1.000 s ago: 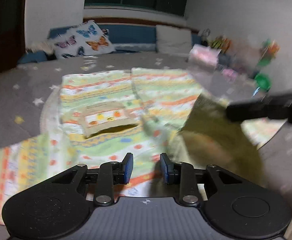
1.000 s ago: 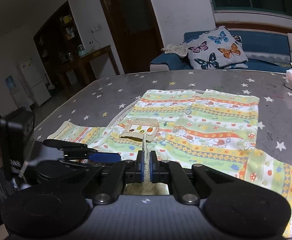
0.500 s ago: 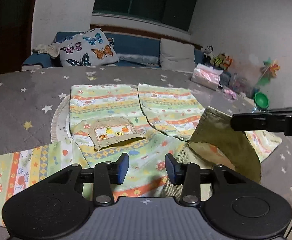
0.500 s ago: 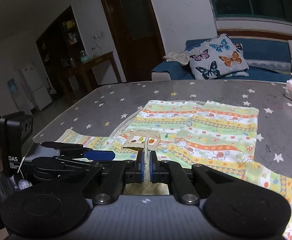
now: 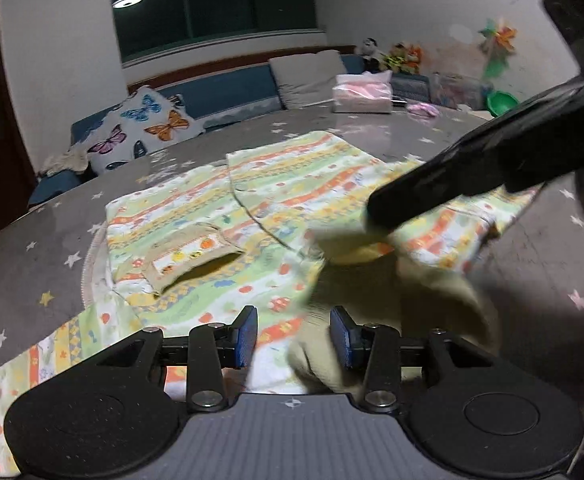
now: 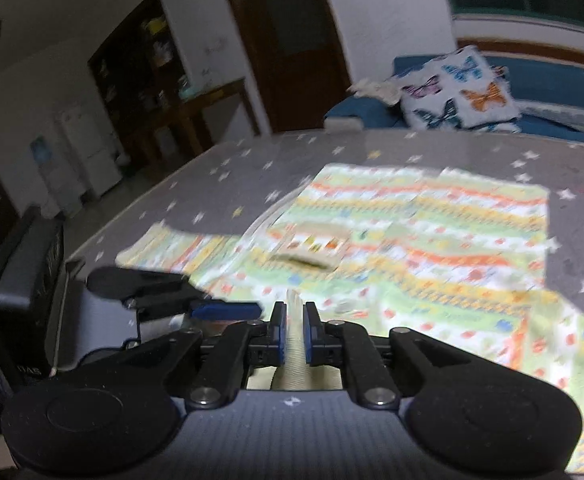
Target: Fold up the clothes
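A striped green, yellow and orange child's shirt [image 5: 220, 240] lies spread front-up on the grey starred table, with a beige chest pocket [image 5: 190, 258]. It also shows in the right wrist view [image 6: 432, 240]. My left gripper [image 5: 294, 330] is open just above the shirt's near hem. My right gripper [image 6: 292, 330] is shut on the shirt's ribbed beige hem [image 6: 293, 354] and holds it lifted; in the left wrist view its black body [image 5: 472, 172] crosses from the right, with the olive inner side of the lifted fabric [image 5: 392, 280] hanging below it.
The grey starred table [image 5: 52, 240] carries a pink tissue pack [image 5: 362, 94] and small items at its far right. A blue sofa with a butterfly cushion [image 5: 144, 128] stands behind. The left gripper's body [image 6: 152, 288] shows at left in the right wrist view.
My left gripper's jaws have opened wider. My right gripper, still shut on the hem, has swung in closer across the shirt, carrying the lifted fabric with it.
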A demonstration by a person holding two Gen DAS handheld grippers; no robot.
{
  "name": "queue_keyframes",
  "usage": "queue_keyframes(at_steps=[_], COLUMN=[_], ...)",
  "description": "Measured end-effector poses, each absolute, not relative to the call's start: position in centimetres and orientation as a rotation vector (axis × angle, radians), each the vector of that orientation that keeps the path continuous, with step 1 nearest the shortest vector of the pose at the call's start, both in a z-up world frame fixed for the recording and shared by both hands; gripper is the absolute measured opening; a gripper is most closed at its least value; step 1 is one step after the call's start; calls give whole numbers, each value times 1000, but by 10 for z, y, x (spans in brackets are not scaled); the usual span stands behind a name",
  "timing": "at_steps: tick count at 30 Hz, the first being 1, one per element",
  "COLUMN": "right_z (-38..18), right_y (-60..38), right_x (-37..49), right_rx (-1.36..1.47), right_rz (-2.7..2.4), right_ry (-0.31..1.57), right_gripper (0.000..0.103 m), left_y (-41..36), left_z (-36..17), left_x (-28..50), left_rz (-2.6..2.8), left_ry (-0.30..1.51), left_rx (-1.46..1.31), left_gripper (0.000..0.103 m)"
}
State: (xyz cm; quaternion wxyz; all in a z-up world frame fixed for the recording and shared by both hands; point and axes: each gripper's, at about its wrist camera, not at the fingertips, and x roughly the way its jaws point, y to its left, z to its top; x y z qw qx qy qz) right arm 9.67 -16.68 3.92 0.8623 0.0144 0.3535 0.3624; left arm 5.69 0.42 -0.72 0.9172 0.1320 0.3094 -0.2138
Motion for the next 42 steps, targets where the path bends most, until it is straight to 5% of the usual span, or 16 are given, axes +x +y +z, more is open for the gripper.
queue_keyframes(at_steps=[6, 20, 42], right_z=[33, 4, 14], right_y=[-159, -145, -301], right_x=[91, 78, 99], right_rx=[-7, -311, 72], right_rz=[802, 687, 273], right_ry=[759, 715, 715], right_gripper=[29, 35, 43], left_y=[20, 34, -24], left_z=[-2, 24, -3], left_x=[42, 59, 79], left_rz=[-451, -398, -478], left_ry=[626, 553, 615], left_rx=[242, 137, 233], left_gripper=[48, 49, 48])
